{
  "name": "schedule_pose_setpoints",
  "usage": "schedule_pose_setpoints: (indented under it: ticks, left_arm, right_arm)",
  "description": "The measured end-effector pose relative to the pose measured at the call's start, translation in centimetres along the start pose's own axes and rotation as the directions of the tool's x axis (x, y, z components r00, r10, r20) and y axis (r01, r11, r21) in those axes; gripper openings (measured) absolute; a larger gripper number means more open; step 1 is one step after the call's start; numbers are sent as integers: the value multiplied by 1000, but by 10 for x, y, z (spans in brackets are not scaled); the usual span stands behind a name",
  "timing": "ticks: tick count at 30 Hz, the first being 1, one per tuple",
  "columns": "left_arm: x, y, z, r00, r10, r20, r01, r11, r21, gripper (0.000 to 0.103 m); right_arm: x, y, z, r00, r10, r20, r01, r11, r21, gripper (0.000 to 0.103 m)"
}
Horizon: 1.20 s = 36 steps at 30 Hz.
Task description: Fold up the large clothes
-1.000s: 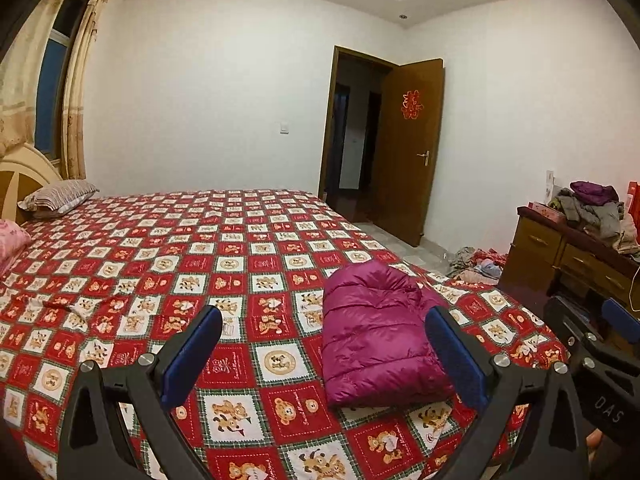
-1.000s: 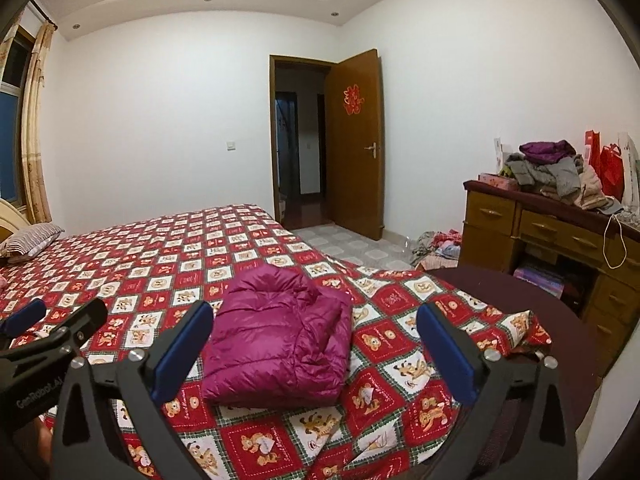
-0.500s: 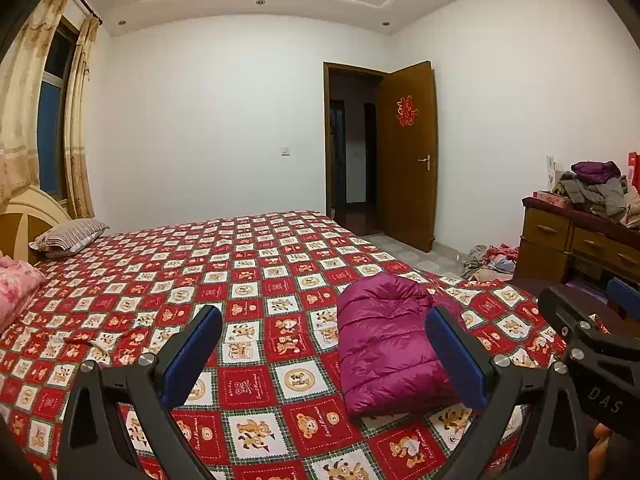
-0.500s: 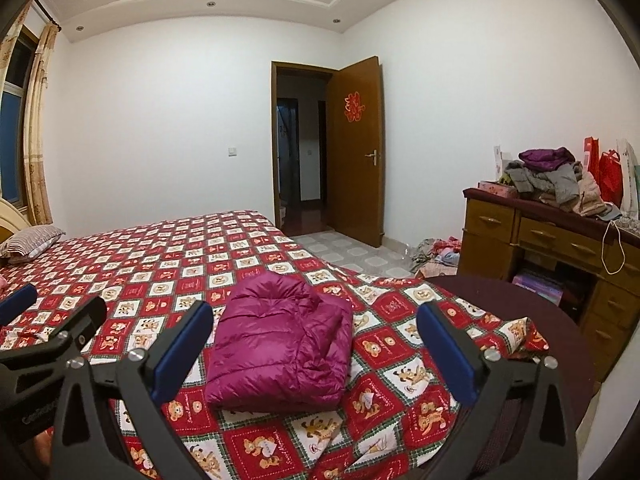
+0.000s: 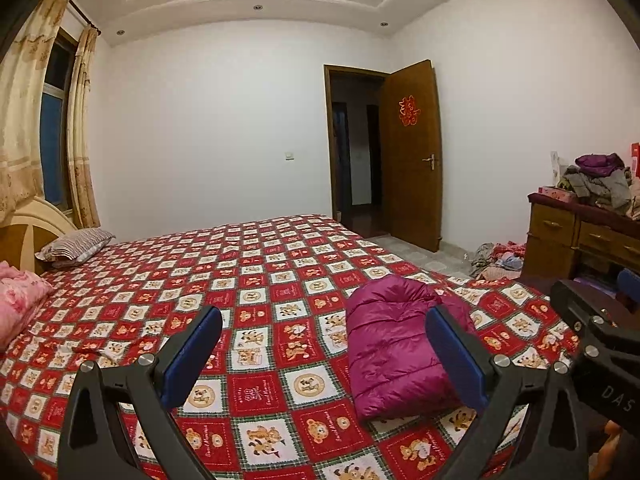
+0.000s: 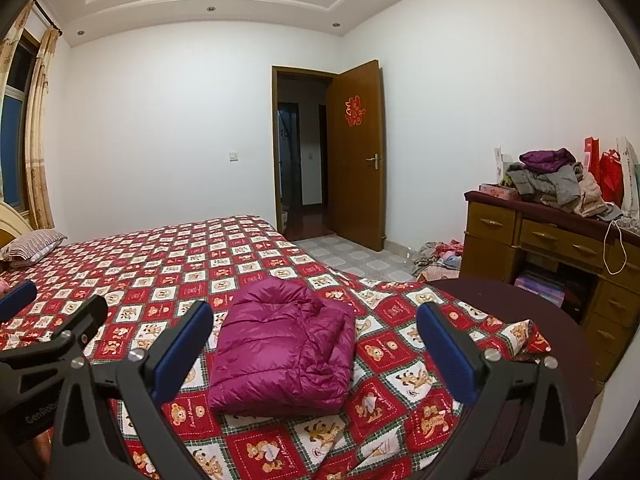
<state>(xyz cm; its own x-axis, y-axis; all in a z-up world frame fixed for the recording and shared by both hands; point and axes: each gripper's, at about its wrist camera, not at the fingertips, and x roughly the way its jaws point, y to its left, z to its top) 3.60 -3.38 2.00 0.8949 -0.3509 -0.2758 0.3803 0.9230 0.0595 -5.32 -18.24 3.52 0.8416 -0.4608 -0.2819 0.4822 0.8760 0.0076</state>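
A magenta puffer jacket lies folded into a compact block on the red bear-patterned bedspread, near the foot of the bed. My left gripper hovers open above the bedspread, its right finger overlapping the jacket's right edge in view without touching it. My right gripper is open too, held back from the jacket, which shows between its blue pads. Each gripper's frame appears at the edge of the other's view. Nothing is held.
A wooden dresser piled with clothes stands at the right. More clothes lie on the tiled floor by the open door. Pillows and a pink quilt rest by the headboard. A dark round surface sits beside the bed's foot.
Both grippers have tilted upward and drawn back a little from the bed, so the jacket sits lower in both views. The jacket has not moved. Both stay open.
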Motion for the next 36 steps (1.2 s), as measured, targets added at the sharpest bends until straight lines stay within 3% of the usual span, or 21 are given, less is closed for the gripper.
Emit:
schedule_pose_setpoints:
  ticks: [13,25,30,36]
  left_arm:
    - [6,-1,5,998,59,37,-60,998,28,102]
    - [15,5,8,1000,-19,-6,19,1000,-23,102]
    - [13,1,7,999,40,37,-40,999,12,102]
    - [25,6,5,1000,21,-20,-21,1000,-21,102]
  right_arm:
    - [8,-6,-1,1000,-10,-3,10,1000,9,103]
    - [16,-13,-7,1000,-7,-27,8,1000,30,103]
    - [20,-10,-10,999,-6,-47,7,1000,19,103]
    - [25,-1,-14,997,-2,-71,3,1000,18,103]
